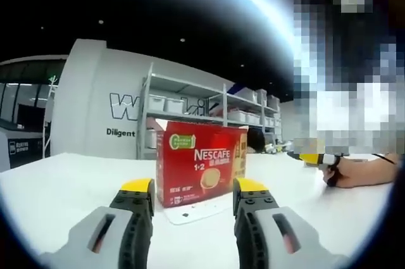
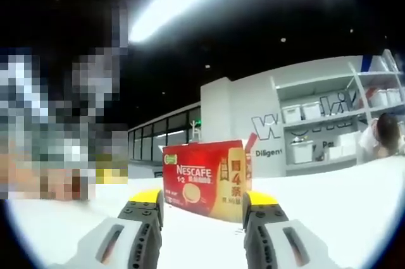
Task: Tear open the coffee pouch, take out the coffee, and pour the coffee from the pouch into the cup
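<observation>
The red rectangular cardboard Nescafe coffee box (image 1: 200, 164) is seen upright on the white table (image 1: 57, 187), straight ahead of both the left gripper (image 1: 193, 196) and the right gripper (image 2: 204, 204), each held wide and empty, neither judged nearer.

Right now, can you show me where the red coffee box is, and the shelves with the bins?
red coffee box (image 1: 199, 164), left gripper view, on its front face by the brand name.
shelves (image 1: 190, 101), left gripper view, on the upper shelf board behind the box.
</observation>
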### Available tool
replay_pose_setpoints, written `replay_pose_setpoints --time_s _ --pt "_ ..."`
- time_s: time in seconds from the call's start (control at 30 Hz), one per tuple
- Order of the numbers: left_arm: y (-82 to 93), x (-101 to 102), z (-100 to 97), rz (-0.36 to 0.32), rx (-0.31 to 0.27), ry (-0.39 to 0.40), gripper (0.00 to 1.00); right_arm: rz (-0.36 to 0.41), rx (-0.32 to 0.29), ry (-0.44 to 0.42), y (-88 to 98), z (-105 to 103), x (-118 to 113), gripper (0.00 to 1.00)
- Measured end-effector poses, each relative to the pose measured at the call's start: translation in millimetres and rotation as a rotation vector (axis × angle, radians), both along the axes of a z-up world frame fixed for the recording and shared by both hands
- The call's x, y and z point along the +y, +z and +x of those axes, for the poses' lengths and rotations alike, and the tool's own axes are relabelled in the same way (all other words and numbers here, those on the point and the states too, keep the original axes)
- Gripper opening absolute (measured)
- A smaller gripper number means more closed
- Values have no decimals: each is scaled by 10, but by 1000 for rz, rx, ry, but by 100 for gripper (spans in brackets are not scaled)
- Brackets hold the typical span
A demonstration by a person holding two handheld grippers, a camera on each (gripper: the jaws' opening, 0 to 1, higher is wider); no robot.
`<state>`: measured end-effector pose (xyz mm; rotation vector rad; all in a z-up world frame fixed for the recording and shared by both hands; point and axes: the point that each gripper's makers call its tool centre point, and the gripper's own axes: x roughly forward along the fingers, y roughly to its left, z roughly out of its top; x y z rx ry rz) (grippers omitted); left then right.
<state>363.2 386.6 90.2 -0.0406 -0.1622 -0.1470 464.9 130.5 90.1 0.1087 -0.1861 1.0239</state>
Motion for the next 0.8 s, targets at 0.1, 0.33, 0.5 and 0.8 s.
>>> replay_pose_setpoints --time_s 0.1,0.33,0.5,0.8 --pt "1 6 -15 -8 -2 2 52 -5 -6 -3 5 67 41 51" --pt "-6 -29 -39 -5 2 2 52 1 1 3 17 107 55 51" --pt "-10 -49 -54 -2 3 2 51 9 23 12 10 103 50 51" --pt "-11 -75 -71 -2 4 1 51 45 36 10 45 230 21 50"
